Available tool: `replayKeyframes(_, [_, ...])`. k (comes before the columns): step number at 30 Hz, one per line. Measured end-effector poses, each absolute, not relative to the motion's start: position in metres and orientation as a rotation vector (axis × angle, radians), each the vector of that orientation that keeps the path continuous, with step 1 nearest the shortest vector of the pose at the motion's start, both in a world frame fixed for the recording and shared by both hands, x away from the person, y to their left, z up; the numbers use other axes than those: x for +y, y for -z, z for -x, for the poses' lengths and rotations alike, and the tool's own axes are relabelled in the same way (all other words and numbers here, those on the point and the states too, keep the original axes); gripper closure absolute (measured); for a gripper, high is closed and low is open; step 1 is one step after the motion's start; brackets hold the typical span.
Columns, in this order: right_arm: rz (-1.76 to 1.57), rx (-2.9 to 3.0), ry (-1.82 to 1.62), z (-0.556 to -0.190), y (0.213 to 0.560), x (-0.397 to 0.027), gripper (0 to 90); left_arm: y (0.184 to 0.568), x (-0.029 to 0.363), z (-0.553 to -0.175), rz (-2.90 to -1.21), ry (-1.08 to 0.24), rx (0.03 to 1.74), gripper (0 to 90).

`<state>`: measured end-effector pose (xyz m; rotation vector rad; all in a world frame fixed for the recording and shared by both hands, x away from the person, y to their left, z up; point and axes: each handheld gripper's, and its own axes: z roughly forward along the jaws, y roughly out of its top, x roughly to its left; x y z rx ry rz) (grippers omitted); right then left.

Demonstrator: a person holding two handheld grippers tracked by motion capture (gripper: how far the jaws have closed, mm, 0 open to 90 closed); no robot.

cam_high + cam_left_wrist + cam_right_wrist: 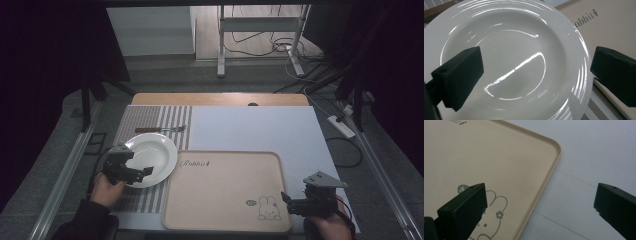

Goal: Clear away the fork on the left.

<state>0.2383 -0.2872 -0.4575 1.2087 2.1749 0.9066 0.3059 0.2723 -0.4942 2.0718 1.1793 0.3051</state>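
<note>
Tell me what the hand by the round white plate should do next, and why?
Probably lower the left gripper a little so its open jaws straddle the near rim of the round white plate, then close. In the left gripper view the jaws are wide apart above the plate, gripping nothing, and the beige rabbit tray lies right beside it.

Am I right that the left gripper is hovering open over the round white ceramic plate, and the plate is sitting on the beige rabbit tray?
Not quite. The left gripper is open over the round white ceramic plate, but the plate sits on the grey striped placemat, beside the beige rabbit tray, not on it. The high view shows this.
</note>
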Motion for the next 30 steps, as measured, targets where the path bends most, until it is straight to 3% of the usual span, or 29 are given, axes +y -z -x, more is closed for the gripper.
replayKeyframes(30, [-1.203, 2.189, -0.900, -0.239, 0.458, -0.287, 0.0, 0.499, 0.263, -0.377, -2.119, -0.300, 1.172, 0.0])
